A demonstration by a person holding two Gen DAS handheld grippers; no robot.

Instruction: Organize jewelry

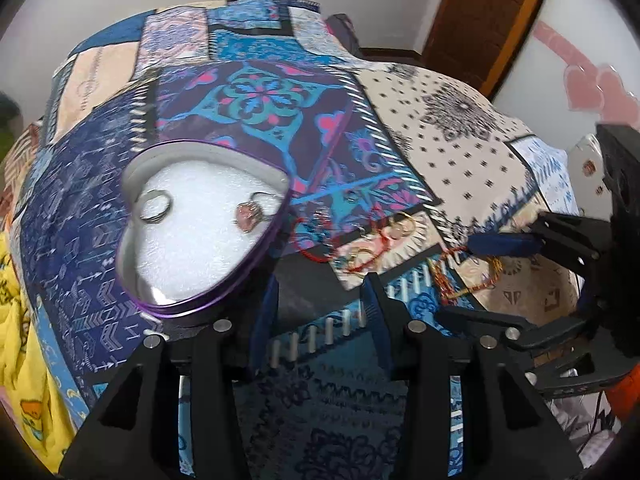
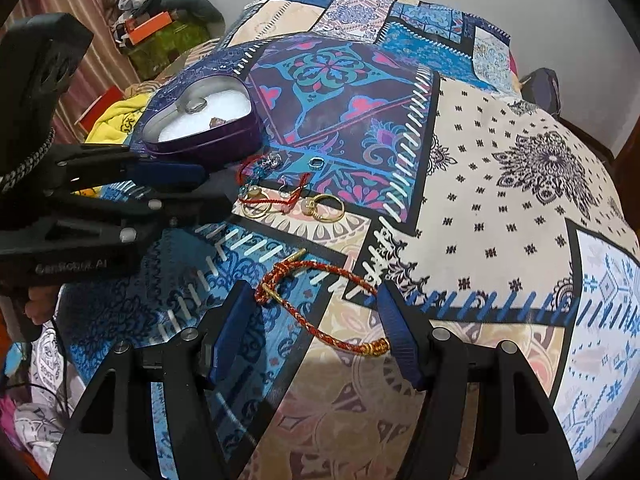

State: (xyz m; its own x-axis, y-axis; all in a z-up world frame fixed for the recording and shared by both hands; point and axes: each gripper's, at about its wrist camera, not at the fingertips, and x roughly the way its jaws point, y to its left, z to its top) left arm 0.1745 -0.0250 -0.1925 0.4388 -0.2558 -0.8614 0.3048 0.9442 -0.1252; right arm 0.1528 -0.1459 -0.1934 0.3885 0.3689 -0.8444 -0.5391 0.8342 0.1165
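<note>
The right gripper point(image 2: 314, 308) is hanging over the patchwork bedspread point(image 2: 500, 208), jaws apart, nothing between the pads. A braided red-and-gold bracelet point(image 2: 320, 304) is lying on the cloth in the gap between the 2 blue fingers point(image 2: 394, 336), and it is not possible to tell if its far end is touching the right finger.

The left gripper point(image 1: 320, 292) is also standing w/ jaws apart and empty, just beside the heart-shaped tin point(image 1: 200, 232). The tin is sitting open on the bedspread, purple rim, white foam inside. 2 pieces are lying on the foam: a silver ring point(image 1: 156, 208) on the left and a pink-stone ring point(image 1: 252, 212) near the right wall.

Btw. the tin and the bracelet, a small pile of loose jewelry is lying on the cloth: a red thread bracelet point(image 2: 276, 192), 2 gold hoops point(image 2: 326, 208) approx. side by side, and a small blue ring point(image 2: 316, 163) a bit apart. Some tiny pieces near the tin are too blurred to name.

A yellow cloth point(image 1: 28, 320) is hanging at the bed edge, left of the tin.
</note>
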